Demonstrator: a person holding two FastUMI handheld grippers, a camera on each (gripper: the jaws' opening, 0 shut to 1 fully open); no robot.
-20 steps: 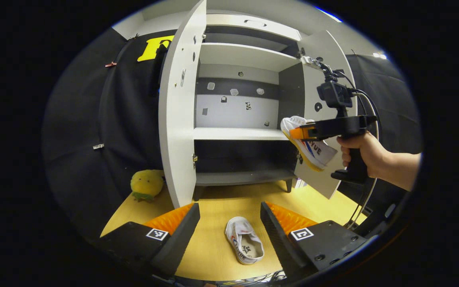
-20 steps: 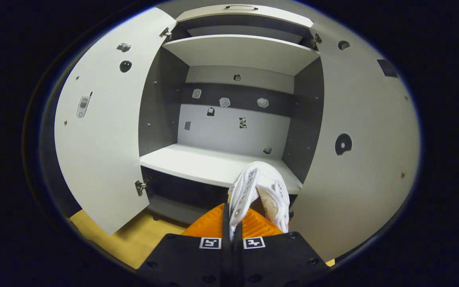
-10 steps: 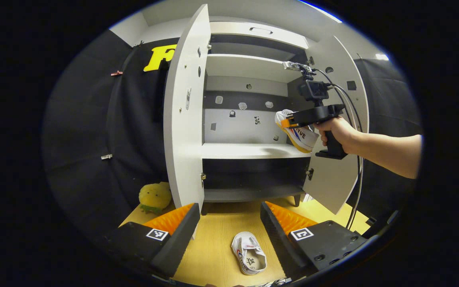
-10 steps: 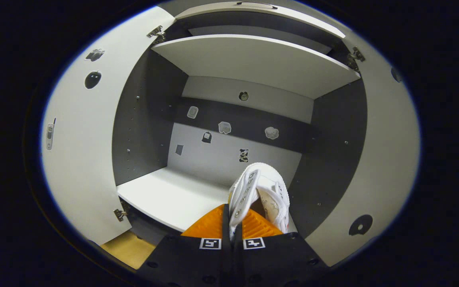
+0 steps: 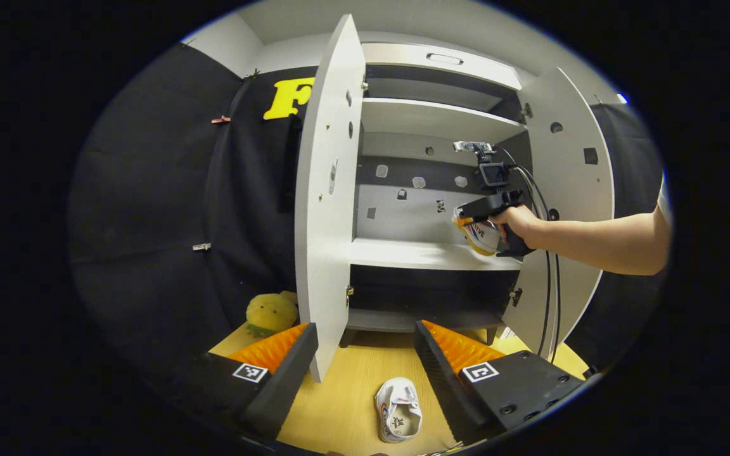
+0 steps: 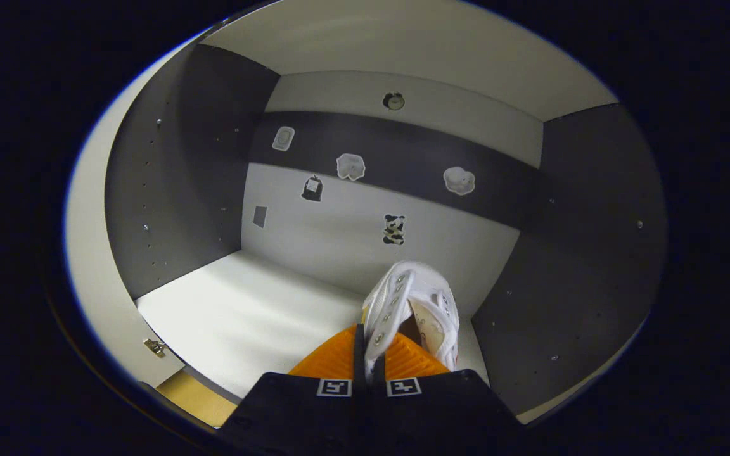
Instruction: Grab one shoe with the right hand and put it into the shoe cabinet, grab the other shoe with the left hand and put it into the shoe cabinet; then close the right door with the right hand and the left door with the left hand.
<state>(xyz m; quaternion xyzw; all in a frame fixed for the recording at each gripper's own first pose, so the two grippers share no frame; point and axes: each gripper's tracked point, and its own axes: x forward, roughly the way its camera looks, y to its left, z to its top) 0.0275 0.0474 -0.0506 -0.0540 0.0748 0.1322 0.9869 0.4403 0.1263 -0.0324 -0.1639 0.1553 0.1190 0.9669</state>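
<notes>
In the left gripper view, the right gripper (image 5: 466,221) reaches into the shoe cabinet (image 5: 435,120), carrying the first shoe (image 5: 480,234) just above the middle shelf (image 5: 416,253), near the cabinet's right wall. The risk, as I judge it, is a release while the shoe hangs tilted: it could tip toward the shelf edge and roll out, or its toe could catch the side wall. The left gripper (image 5: 365,364) hovers over the wooden floor (image 5: 346,405) with its jaws wide and holding nothing; the second shoe (image 5: 398,418) lies on the floor between them, untouched. The left door (image 5: 327,202) stands open close by, and a careless reach could knock it.

In the right gripper view, the right gripper (image 6: 368,354) has its jaws nearly closed, pinching the first shoe (image 6: 416,310) by its upper edge. The thin hold could slip. The shelf (image 6: 244,310) lies bare below.
</notes>
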